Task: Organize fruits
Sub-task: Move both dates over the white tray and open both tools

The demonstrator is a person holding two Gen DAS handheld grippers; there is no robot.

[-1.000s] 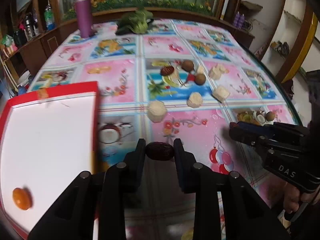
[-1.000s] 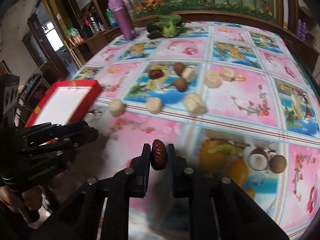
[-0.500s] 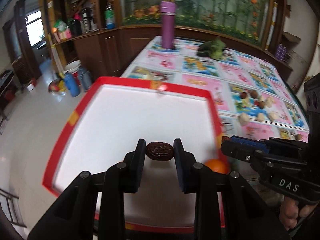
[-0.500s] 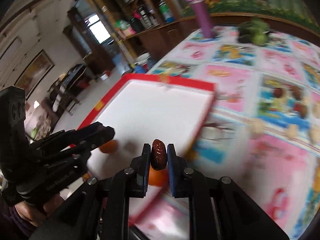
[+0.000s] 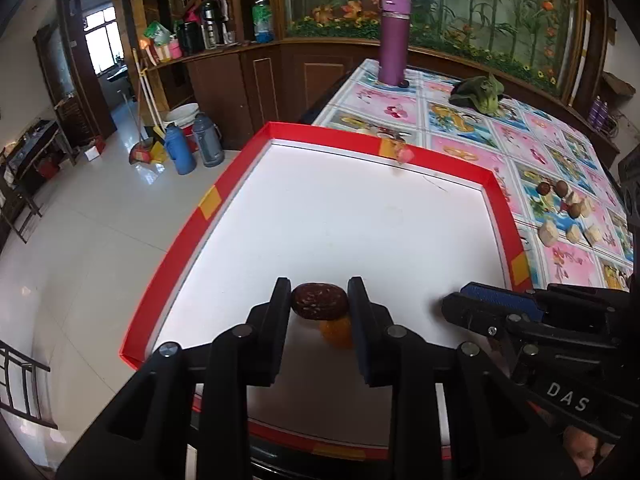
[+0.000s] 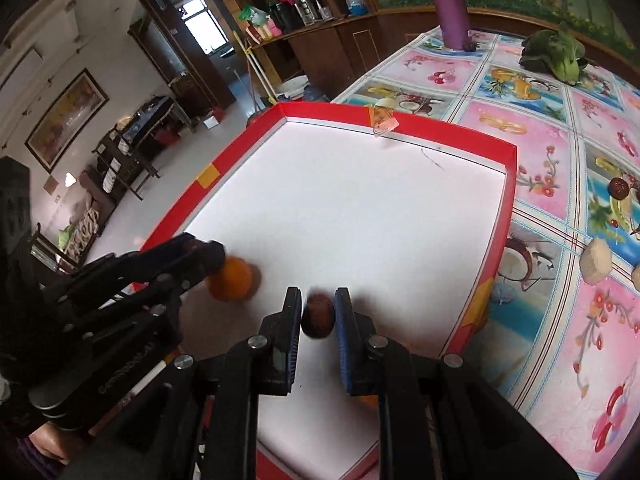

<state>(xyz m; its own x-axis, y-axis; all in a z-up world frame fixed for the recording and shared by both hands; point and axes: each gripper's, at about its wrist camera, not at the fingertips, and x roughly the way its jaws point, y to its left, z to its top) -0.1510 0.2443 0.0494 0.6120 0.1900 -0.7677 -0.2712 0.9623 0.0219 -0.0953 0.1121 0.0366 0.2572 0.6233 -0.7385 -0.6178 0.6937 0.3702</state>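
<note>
Both grippers have swung off the open tablecloth, where they were a second ago, and now hang over the red-rimmed tray (image 5: 224, 196) with its white floor, each carrying the same dark fruit as before.

Farthest left, beyond the edge of the surface, lies the tiled floor, with a blue flask (image 5: 178, 149) and a grey flask (image 5: 206, 140) standing by the wooden cabinets.

The left gripper (image 5: 319, 300) has its fingers clamped on a dark red date (image 5: 319, 301), lying crosswise between them above the near part of the tray. Just under it, on the tray floor, rests a small orange fruit (image 5: 338, 332), partly hidden by the date and the right-hand finger.

The right gripper (image 6: 318, 316) is right of the left one, also over the near part of the tray. Its fingers are closed on a second dark date (image 6: 318, 317), which looks blurred. In the right wrist view the orange fruit sits just beside the tips of the left gripper.

Right of the tray, on the patterned tablecloth (image 5: 532, 148), lie pale fruit chunks (image 5: 547, 236) and a few brown round fruits (image 5: 543, 189), well apart from the tray. Farther back stand a purple bottle (image 5: 394, 38) and a leafy green vegetable (image 5: 478, 91).
</note>
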